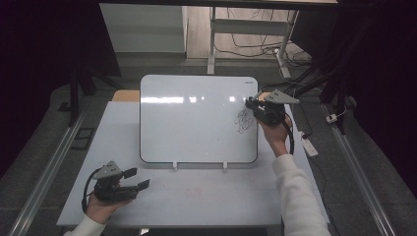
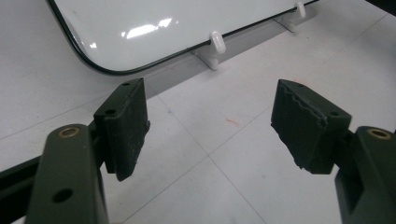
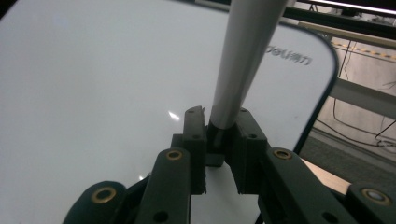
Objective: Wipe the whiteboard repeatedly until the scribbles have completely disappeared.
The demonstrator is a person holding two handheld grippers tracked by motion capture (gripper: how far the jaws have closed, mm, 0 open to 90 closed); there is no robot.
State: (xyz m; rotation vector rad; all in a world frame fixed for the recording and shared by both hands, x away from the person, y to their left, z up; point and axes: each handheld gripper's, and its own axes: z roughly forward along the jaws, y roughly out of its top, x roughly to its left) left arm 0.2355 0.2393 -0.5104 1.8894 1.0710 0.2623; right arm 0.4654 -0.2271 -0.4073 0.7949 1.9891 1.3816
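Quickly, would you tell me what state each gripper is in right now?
Left gripper: open, holding nothing.
Right gripper: closed on a white marker at the whiteboard.

The bench [image 1: 196, 196] is seen from above and from the person's side in the high view, looking forward and down, with the whiteboard [image 1: 196, 118] propped at mid-distance. The left gripper view is taken low over the bench, along 2 jaws, toward the whiteboard's lower edge. The right gripper view is held very close to the whiteboard's face. The whiteboard is shared by all 3 views.
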